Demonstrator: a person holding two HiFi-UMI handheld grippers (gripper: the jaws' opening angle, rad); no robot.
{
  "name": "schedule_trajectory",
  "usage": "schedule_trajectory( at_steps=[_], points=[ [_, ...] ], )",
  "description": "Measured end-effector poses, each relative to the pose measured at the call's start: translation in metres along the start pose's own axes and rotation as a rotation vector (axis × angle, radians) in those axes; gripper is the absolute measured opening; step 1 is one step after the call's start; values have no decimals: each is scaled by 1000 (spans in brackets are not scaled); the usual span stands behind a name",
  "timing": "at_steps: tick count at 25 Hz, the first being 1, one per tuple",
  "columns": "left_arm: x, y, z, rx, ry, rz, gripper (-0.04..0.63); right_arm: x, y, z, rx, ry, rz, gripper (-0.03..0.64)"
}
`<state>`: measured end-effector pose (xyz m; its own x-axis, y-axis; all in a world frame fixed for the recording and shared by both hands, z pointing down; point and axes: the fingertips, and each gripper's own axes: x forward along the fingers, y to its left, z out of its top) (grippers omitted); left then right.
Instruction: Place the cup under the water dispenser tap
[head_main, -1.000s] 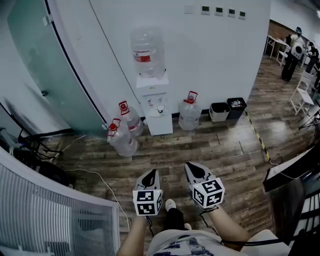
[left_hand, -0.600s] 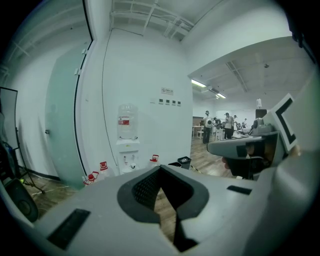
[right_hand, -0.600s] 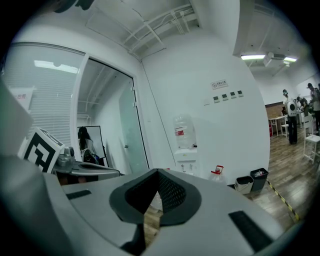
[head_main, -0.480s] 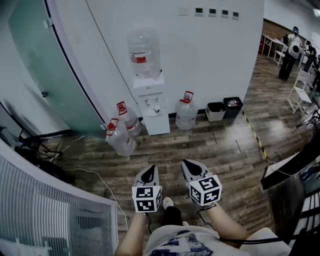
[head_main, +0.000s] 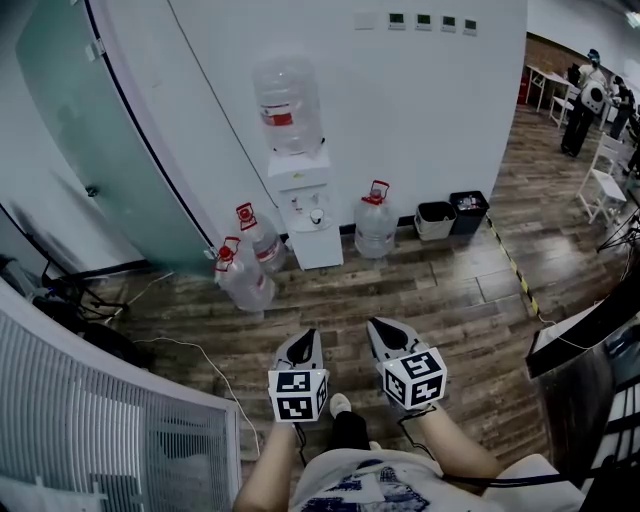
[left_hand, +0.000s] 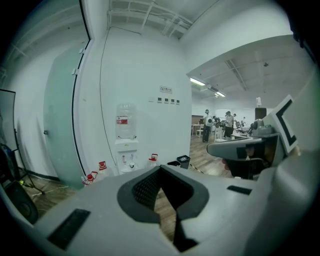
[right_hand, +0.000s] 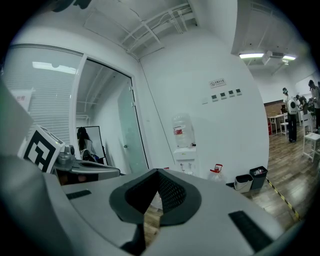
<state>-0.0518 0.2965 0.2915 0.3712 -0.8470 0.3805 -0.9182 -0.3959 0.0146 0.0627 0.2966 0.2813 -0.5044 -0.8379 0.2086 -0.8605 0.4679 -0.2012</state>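
My left gripper (head_main: 306, 338) and my right gripper (head_main: 376, 328) both have their jaws pressed together at the tips and carry nothing; between the pads I see only the floor (head_main: 450, 290). I stand well apart from the dispenser (head_main: 300, 190). In its front, where the water comes out, there is a small pale thing that I take for the cup (head_main: 316, 216), but it is too small in my views to be sure. If it is the cup, it already lies where the task wants it; whether it sits exactly below the outlet I cannot tell. I judge these dangers from here. The cup looks light, so any touch from closed jaws near it could tip it or push it out of place. Bottles (head_main: 247, 280) stand just beside the dispenser on both sides, and a cable (head_main: 200, 360) lies on the floor at my left, so a careless step or a low swing of a gripper could hit them. From so far away I could also misjudge the cup's place.
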Motion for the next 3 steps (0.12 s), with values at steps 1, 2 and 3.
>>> schedule_trajectory(
  at_steps=[1, 2, 3],
  points=[
    [1, -1, 0, 0, 1, -2, 51, 0, -2, 1, 1, 0, 0, 20],
    [2, -2, 1, -1, 2, -3, 51, 0, -3, 1, 1, 0, 1, 20],
    [3, -3, 1, -1, 3, -3, 51, 0, -5, 2, 2, 0, 2, 20]
  ],
)
